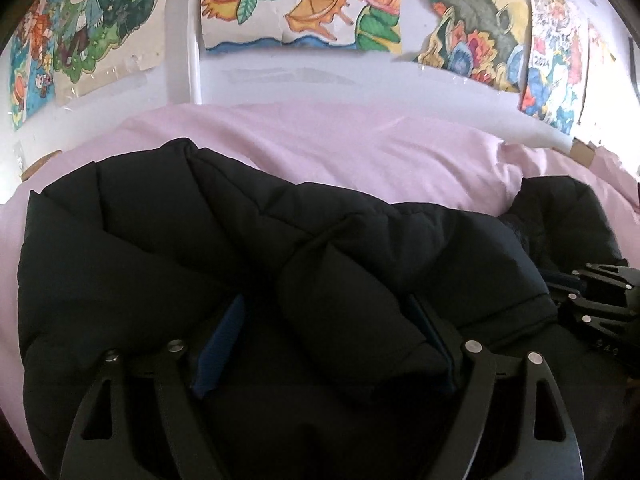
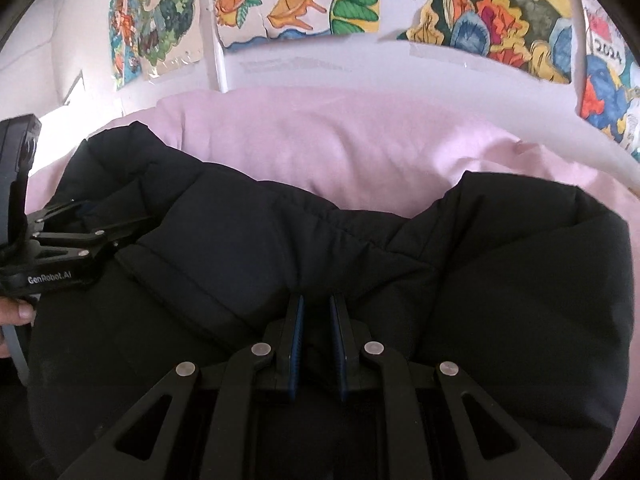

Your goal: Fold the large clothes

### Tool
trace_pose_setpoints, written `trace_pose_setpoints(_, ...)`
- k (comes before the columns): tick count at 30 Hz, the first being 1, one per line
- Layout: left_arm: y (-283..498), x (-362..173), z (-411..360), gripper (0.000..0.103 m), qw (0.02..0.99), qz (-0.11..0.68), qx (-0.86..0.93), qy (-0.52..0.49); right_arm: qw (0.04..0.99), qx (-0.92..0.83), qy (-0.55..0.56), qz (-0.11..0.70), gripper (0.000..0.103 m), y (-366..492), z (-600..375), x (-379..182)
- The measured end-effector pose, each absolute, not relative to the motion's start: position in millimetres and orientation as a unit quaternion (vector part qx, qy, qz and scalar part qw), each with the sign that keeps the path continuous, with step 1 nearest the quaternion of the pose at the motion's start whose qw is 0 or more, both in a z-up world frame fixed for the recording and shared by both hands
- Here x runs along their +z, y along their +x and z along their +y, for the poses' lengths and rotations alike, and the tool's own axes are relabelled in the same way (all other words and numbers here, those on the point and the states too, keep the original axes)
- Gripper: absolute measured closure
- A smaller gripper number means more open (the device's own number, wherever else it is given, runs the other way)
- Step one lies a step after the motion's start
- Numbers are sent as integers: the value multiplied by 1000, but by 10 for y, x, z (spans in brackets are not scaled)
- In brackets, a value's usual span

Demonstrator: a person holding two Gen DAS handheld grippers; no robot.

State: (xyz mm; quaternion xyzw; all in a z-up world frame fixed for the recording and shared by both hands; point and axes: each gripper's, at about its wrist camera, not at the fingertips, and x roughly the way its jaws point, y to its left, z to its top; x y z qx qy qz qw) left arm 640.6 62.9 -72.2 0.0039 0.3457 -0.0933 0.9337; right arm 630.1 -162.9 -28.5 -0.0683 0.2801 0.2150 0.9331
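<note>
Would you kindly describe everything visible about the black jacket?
The jacket is black, quilted and puffy, with a smooth, matte shell that looks like nylon. It lies bunched in thick rolls and creases on the pink bedding, not flat. A padded fold sits between the wide-open fingers of the left gripper. The right gripper is nearly closed, pinching a thin fold between its blue pads. No zip or label can be made out.

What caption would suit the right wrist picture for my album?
Right gripper pinching a fold of the black puffer jacket on a pink bedsheet.
</note>
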Motion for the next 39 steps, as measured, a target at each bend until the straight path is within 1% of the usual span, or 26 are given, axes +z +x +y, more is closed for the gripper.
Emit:
trace_pose_setpoints(5,6357,-625,668,24,930,354,-100,-12,937,211,-72,269,89,6171,-1641,-194)
trace_pose_setpoints(7,6315,-594,672,22,930,355,-100,-14,936,213,-65,271,87,6151,-1653,-162)
trace_pose_setpoints(9,6277,-562,655,17,931,353,-94,-8,936,219,-54,271,84,6116,-1704,-121)
trace_pose_setpoints(10,6271,-549,640,15,931,353,-94,-6,936,220,-51,270,81,6093,-1714,-111)
trace_pose_setpoints(12,6252,-529,642,13,931,353,-92,-11,939,219,-50,262,74,6012,-1735,-60)
trace_pose_setpoints(13,6246,-514,657,12,931,353,-94,-16,941,217,-53,255,62,5971,-1748,-53)
trace_pose_setpoints(14,6231,-500,668,11,931,352,-93,-21,944,211,-61,247,44,5917,-1736,-27)
trace_pose_setpoints(15,6213,-484,674,11,932,351,-92,-25,948,197,-72,241,28,5869,-1723,-3)
trace_pose_setpoints(16,6192,-465,671,9,933,349,-88,-25,949,191,-74,239,0,5842,-1724,4)
trace_pose_setpoints(19,6126,-409,655,1,937,339,-81,-19,945,202,-61,250,0,5810,-1775,3)
trace_pose_setpoints(26,6011,-365,687,1,940,331,-78,-17,945,192,-41,262,0,5700,-1879,69)
trace_pose_setpoints(30,5912,-276,723,1,941,324,-90,-27,947,187,-49,257,0,5574,-1867,125)
trace_pose_setpoints(35,5695,-131,664,1,941,316,-122,-1,948,185,-54,255,0,5432,-1864,202)
trace_pose_setpoints(39,5499,-42,663,1,940,315,-132,-5,948,183,-62,253,0,5291,-1862,260)
